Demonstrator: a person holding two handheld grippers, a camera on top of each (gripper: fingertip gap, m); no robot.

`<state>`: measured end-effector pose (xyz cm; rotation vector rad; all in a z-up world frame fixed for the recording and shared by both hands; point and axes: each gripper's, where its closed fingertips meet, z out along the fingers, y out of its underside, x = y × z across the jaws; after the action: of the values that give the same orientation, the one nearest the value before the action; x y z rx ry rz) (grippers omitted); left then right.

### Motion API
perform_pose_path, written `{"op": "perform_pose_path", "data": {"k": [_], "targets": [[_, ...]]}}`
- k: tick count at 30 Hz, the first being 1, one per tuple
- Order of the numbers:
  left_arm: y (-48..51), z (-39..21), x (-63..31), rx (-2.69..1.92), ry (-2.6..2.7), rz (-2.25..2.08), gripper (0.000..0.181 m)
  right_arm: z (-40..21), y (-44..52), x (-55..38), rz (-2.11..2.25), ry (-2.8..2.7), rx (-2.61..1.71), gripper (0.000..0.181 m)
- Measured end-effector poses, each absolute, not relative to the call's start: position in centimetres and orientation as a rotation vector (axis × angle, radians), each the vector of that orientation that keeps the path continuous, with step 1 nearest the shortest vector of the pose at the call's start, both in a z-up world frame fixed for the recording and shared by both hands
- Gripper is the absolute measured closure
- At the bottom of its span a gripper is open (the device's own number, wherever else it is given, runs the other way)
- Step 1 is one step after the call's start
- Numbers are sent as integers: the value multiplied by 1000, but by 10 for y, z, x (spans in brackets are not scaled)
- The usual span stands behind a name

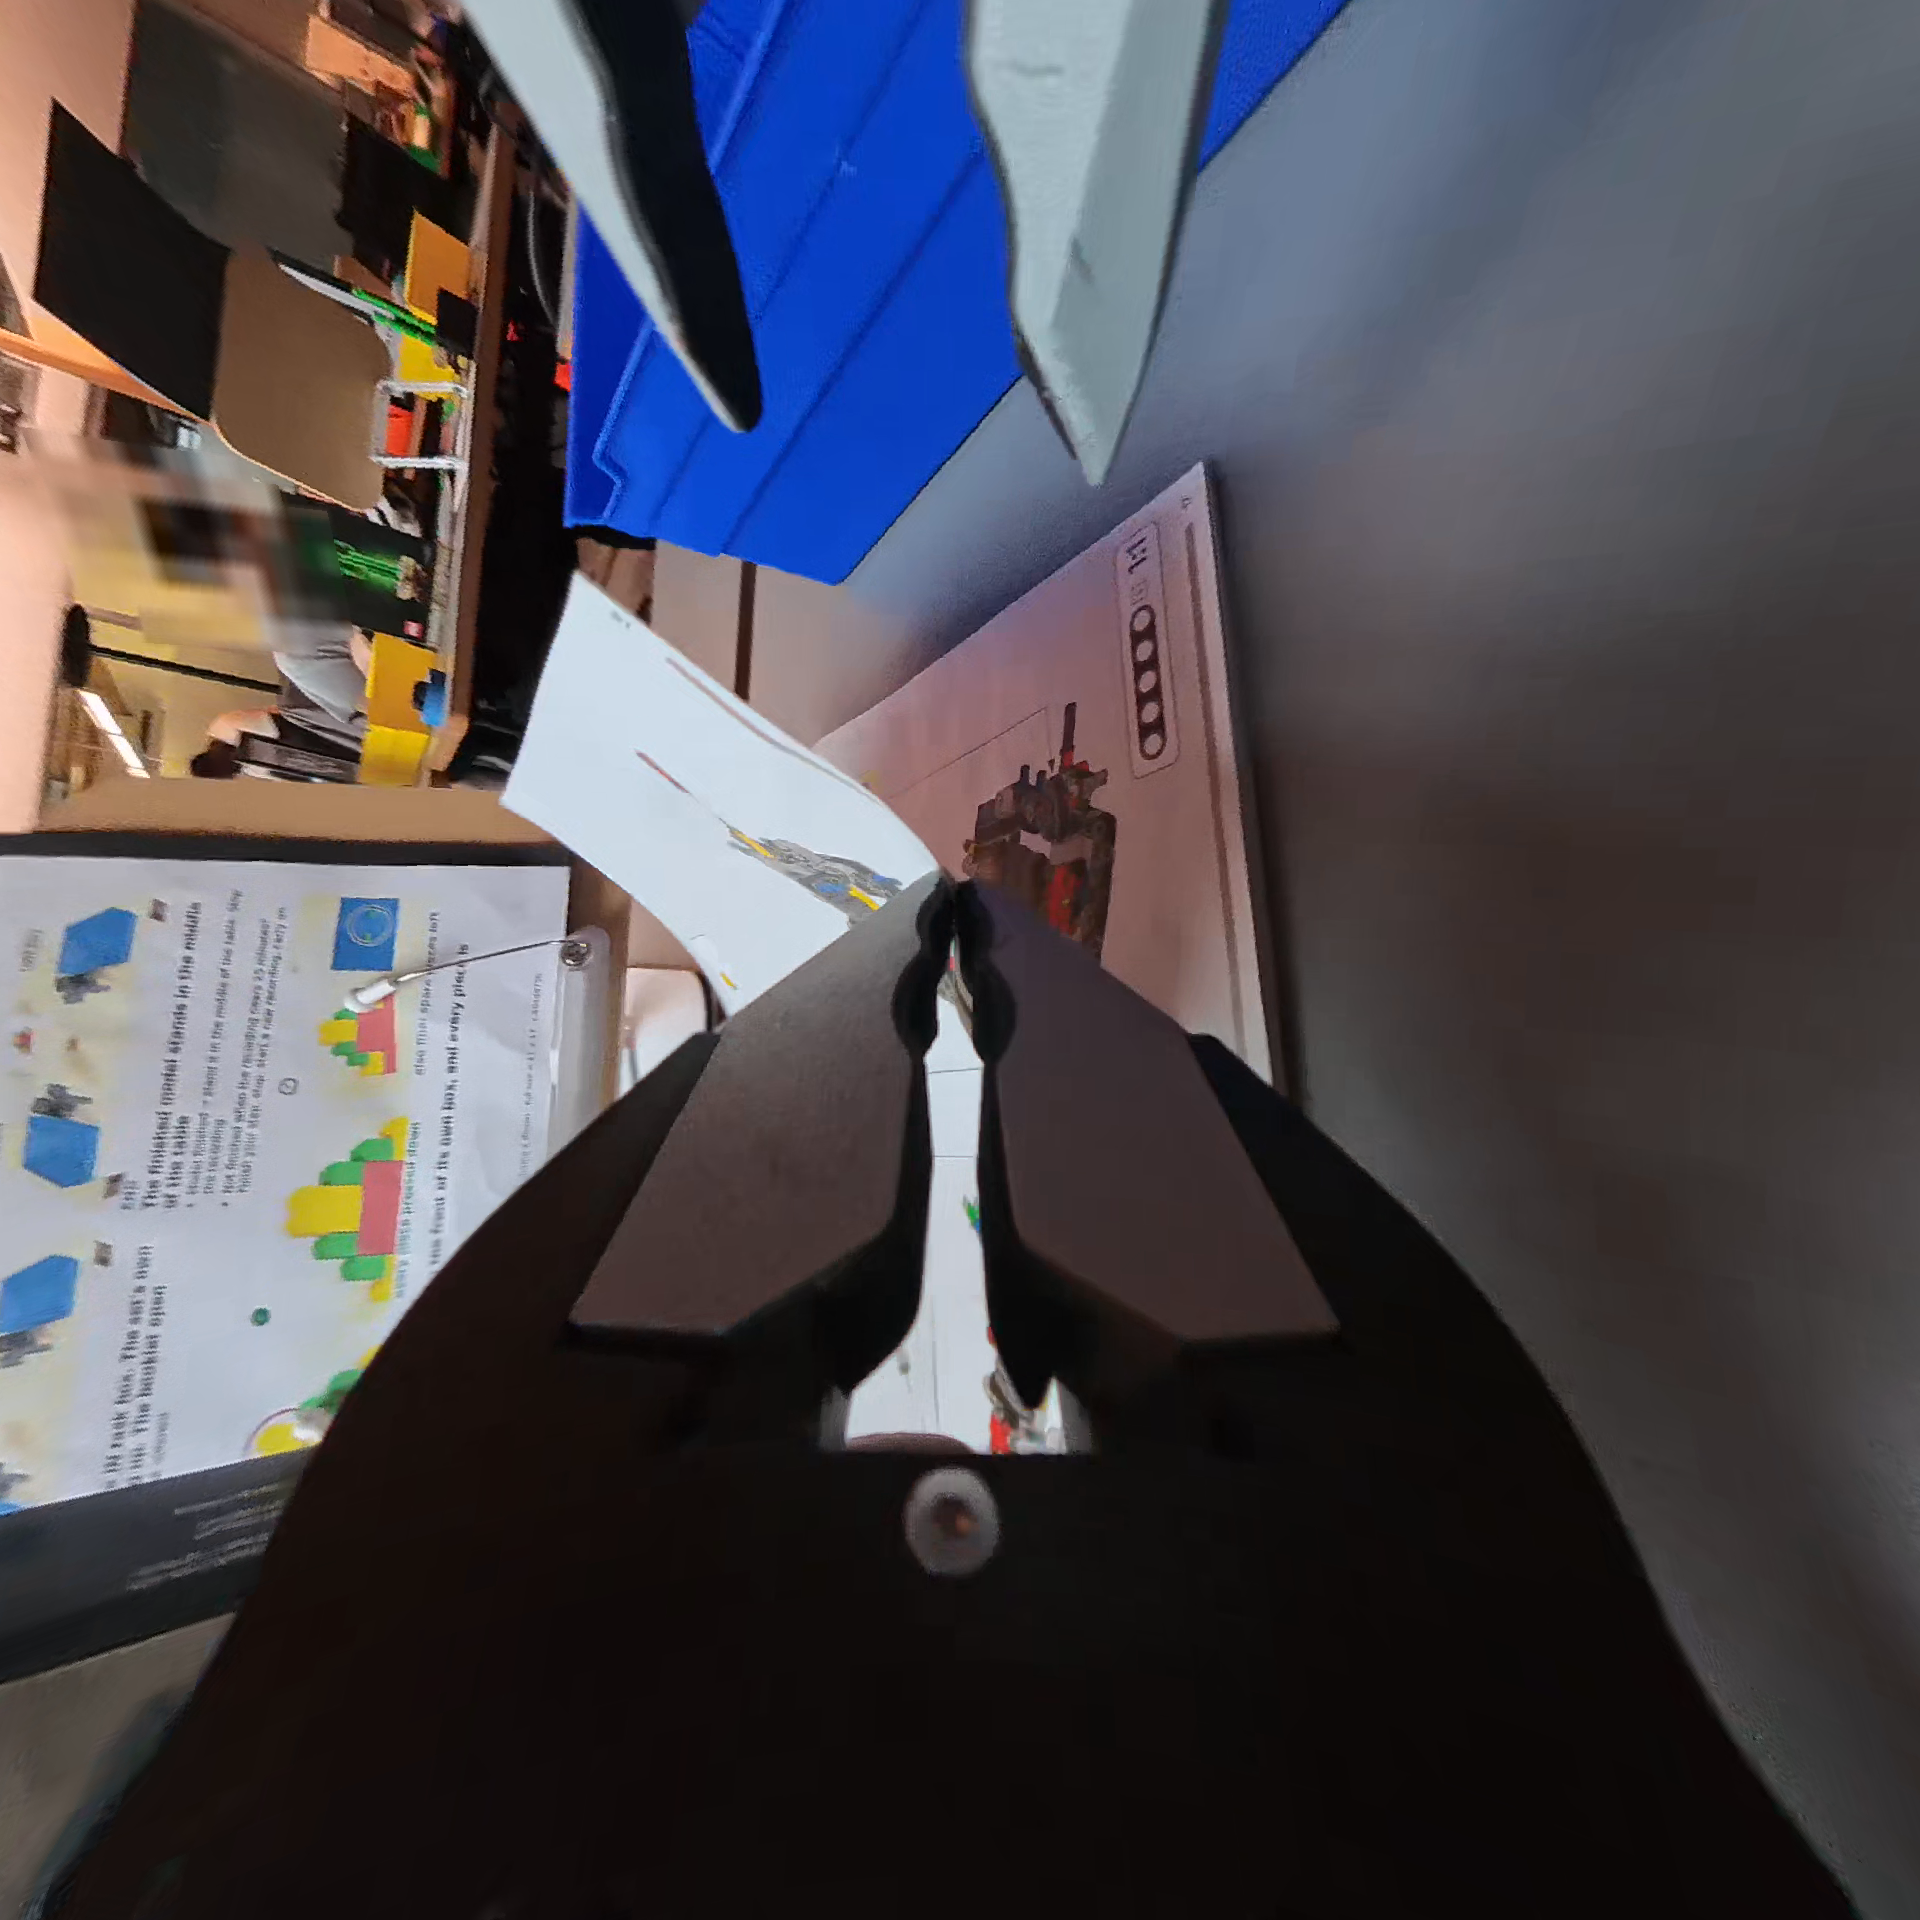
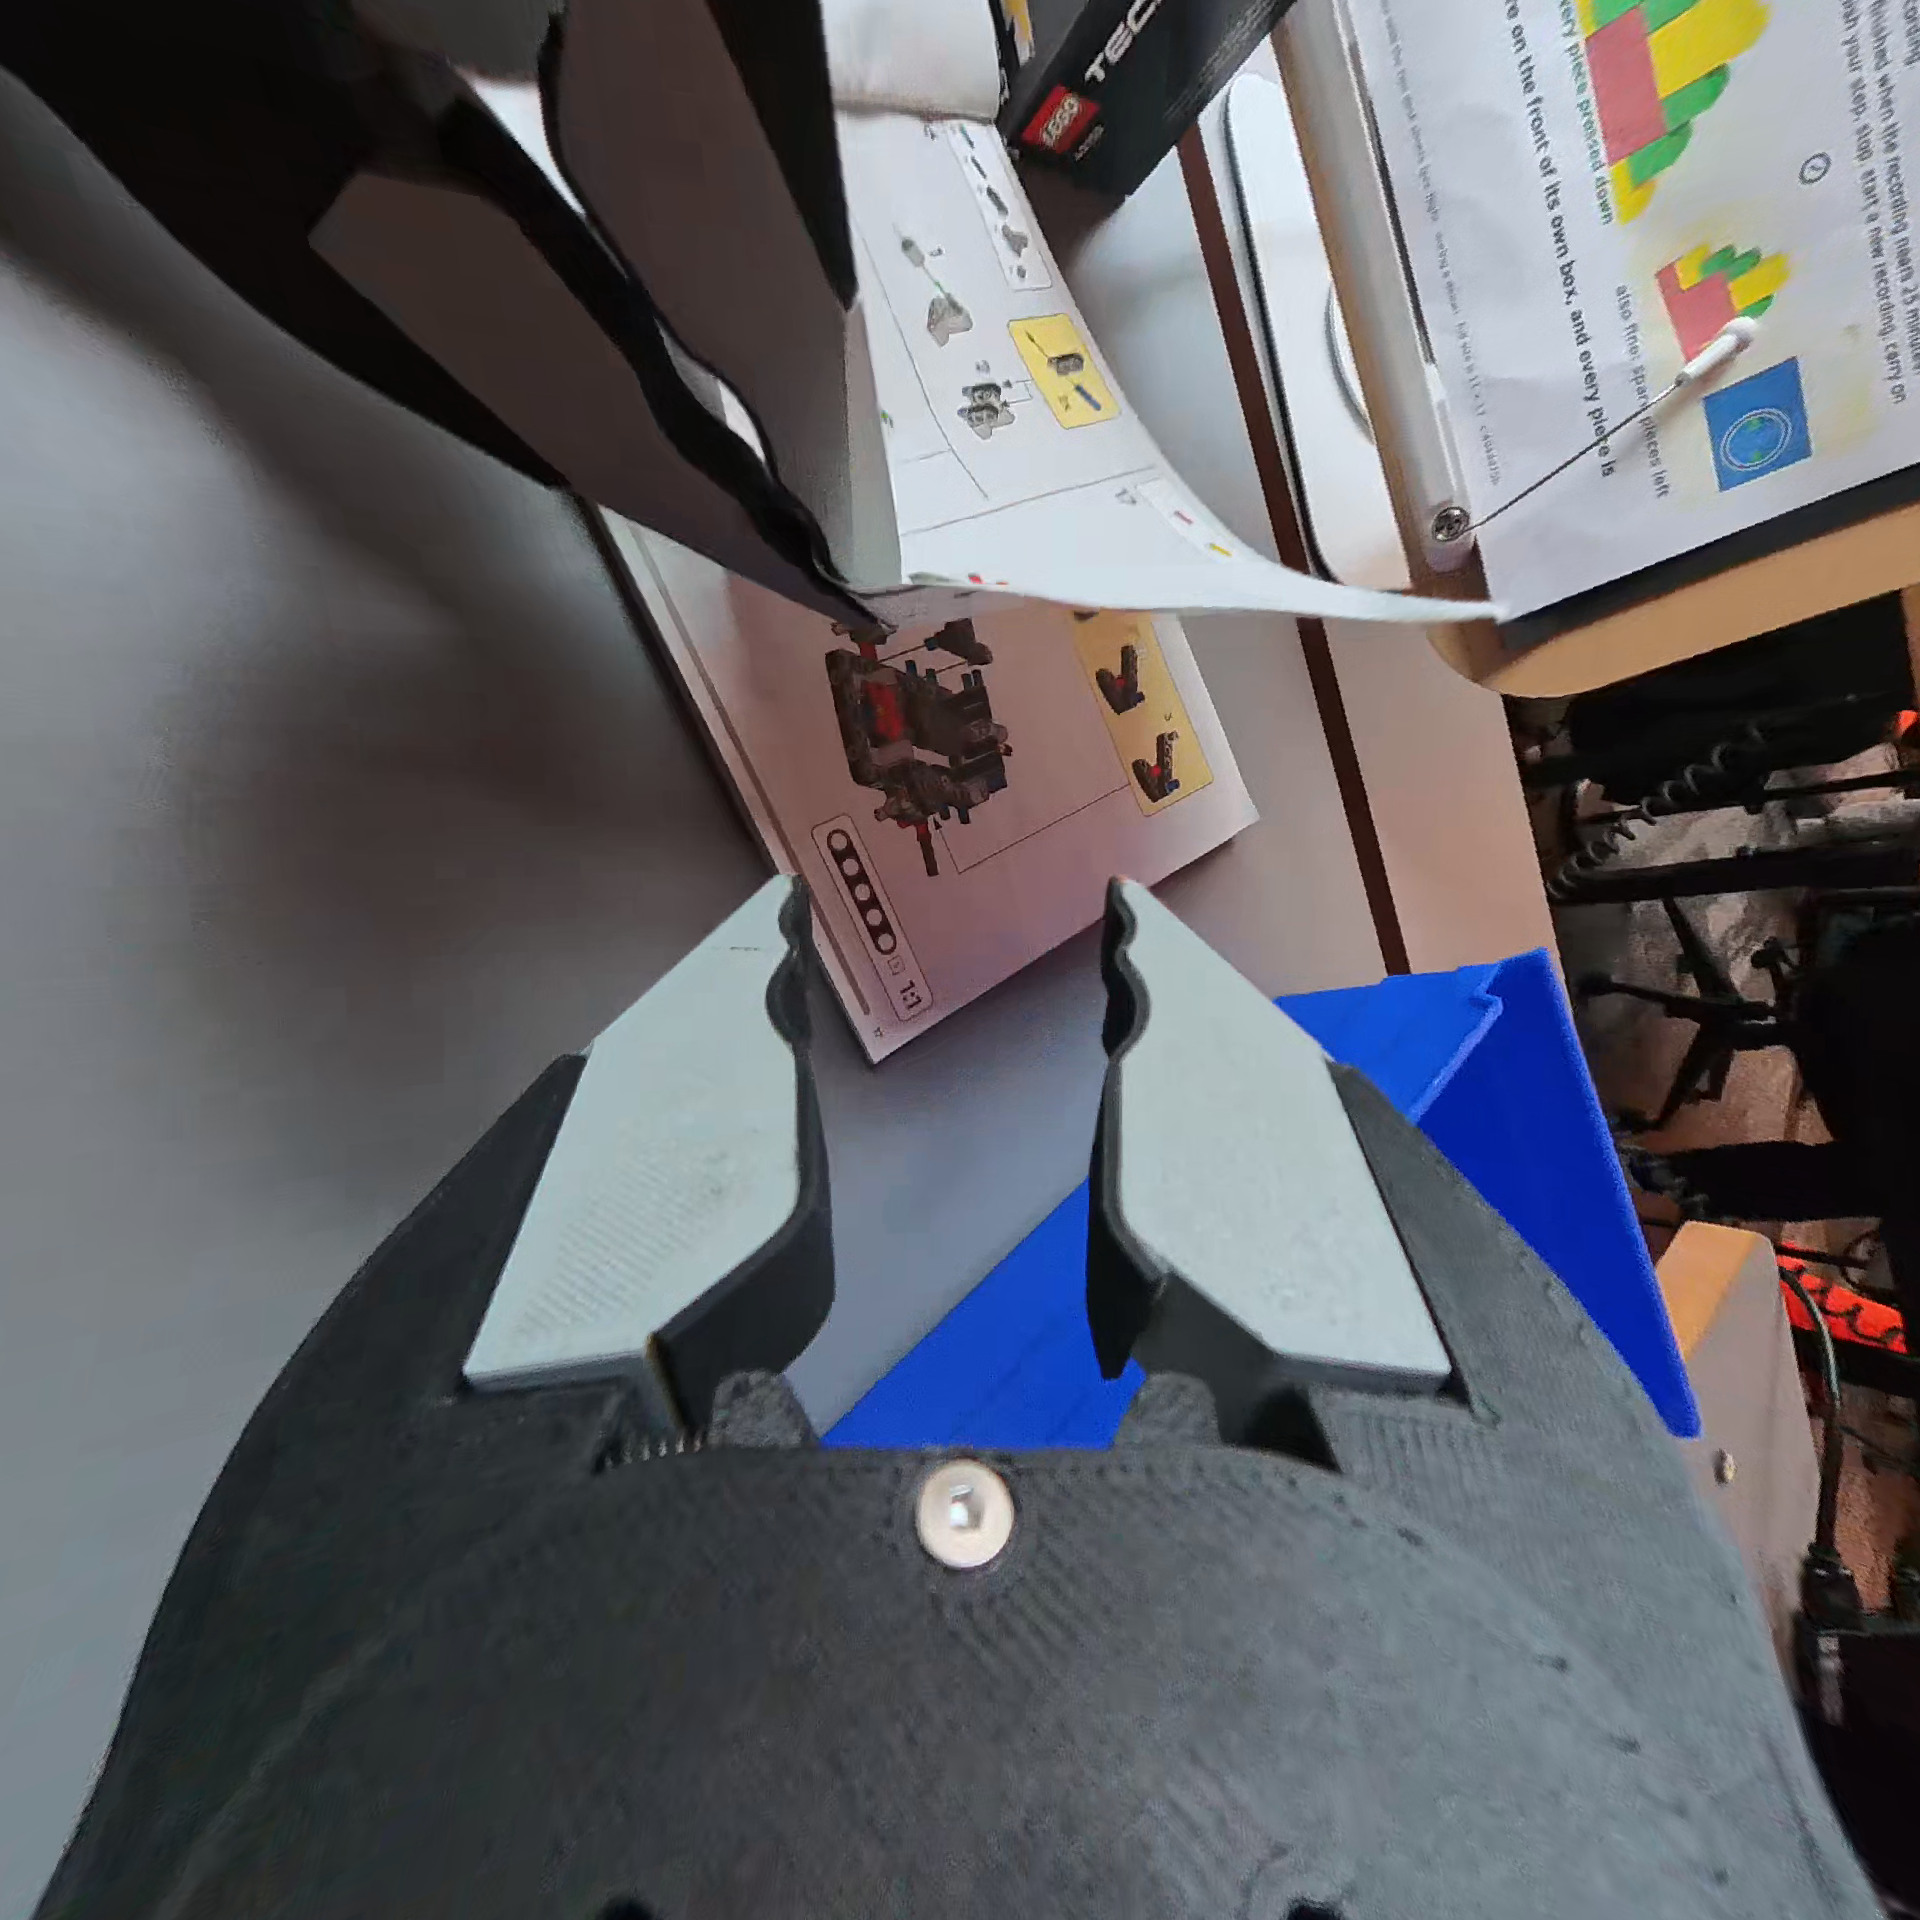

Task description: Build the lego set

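Note:
The instruction booklet (image 1: 1132, 727) lies open on the grey table, and it also shows in the right wrist view (image 2: 997, 790). My left gripper (image 1: 951, 888), with black fingers, is shut on the edge of one booklet page (image 1: 707, 790) and holds it lifted and curled above the open spread. That lifted page (image 2: 1039, 457) and the left gripper (image 2: 862, 608) also show in the right wrist view. My right gripper (image 2: 956, 894), with grey fingers, is open and empty, hovering just short of the booklet's near corner. It shows at the top of the left wrist view (image 1: 914, 436).
A blue plastic bin (image 1: 831, 312) stands beside the booklet, below my right gripper (image 2: 1507, 1122). A printed guide sheet on a board (image 1: 249, 1143) lies at the table edge (image 2: 1683, 260). A black set box (image 2: 1122, 83) sits behind the booklet. Grey table (image 1: 1558, 727) spreads to one side. There is about 7 centimeters between the tips of the two grippers.

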<state>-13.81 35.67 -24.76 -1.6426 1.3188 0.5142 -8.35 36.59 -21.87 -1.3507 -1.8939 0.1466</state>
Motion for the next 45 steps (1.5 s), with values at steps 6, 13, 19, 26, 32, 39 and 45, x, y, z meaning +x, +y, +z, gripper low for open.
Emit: {"op": "perform_pose_path", "data": {"k": [6,13,19,26,32,39,45], "targets": [[360,-253,-137,-1521,1450,823,181,-216,371,-81,202,-1862,-1358,132],[361,-254,-138,-1523,1452,843,181,-218,370,-84,186,-1871,-1358,132],[362,-253,-139,-1533,1443,842,181,-221,369,-86,177,-1882,-1355,132],[361,-248,-144,-1580,1381,800,181,-221,369,-85,179,-1883,-1359,132],[317,-212,-186,-1665,1129,652,181,-220,362,-87,208,-1894,-1345,133],[221,-184,-287,-1816,685,534,181,-224,341,-109,303,-1932,-1311,135],[151,-254,-368,-2213,239,223,172,-241,315,-149,517,-1930,-1364,134]]}}
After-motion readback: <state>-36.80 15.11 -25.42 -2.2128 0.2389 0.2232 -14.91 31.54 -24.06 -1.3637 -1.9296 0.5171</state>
